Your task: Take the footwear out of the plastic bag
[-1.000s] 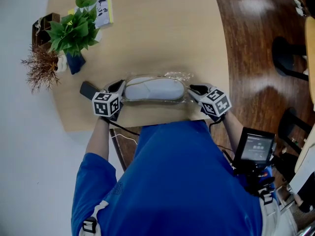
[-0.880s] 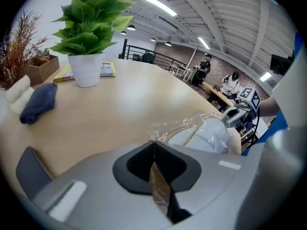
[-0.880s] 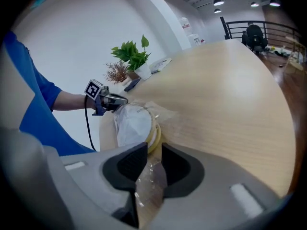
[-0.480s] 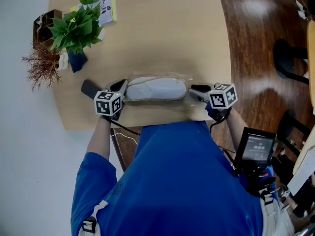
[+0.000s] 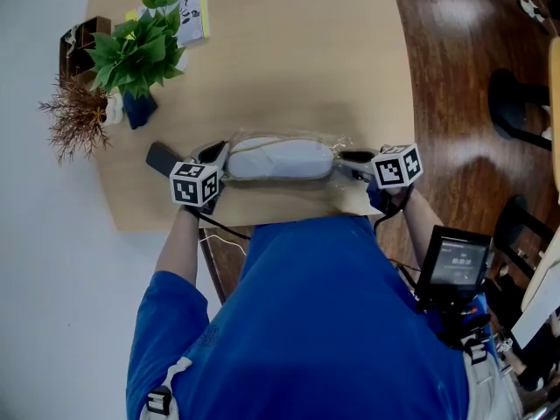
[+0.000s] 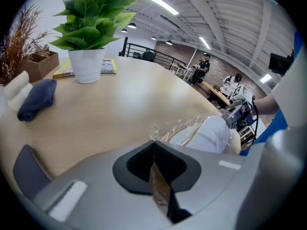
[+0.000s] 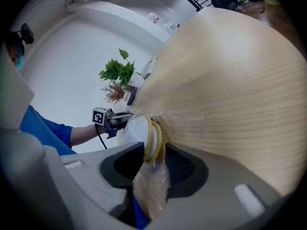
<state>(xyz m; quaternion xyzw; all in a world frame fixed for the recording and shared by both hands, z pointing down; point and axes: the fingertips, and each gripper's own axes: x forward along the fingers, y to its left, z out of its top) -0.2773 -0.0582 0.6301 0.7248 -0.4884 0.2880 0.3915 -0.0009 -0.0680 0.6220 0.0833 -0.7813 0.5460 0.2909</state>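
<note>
The white shoe point(image 5: 278, 158) lies inside the clear bag point(image 6: 165, 127) at the worktop's point(image 5: 289, 59) near edge, between both tools. The left hand-held gripper point(image 6: 154, 147) is clamped on the bag's end, likely to anchor it. The right hand-held gripper point(image 7: 153, 150) has just been opening; its jaws stand wide around the shoe's yellowish sole end and loose plastic, probably to re-grip. No brand reads on the shoe, and the booklet's point(image 5: 188, 14) print is too small.

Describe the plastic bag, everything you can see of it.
The plastic bag is clear, crinkled film, wrapped round a pale shoe with a yellowish sole. It lies along the table's near edge. The left gripper is shut on one end of the film. At the other end, loose film sits between the right gripper's fingers, which have just been opening and stand apart.
</note>
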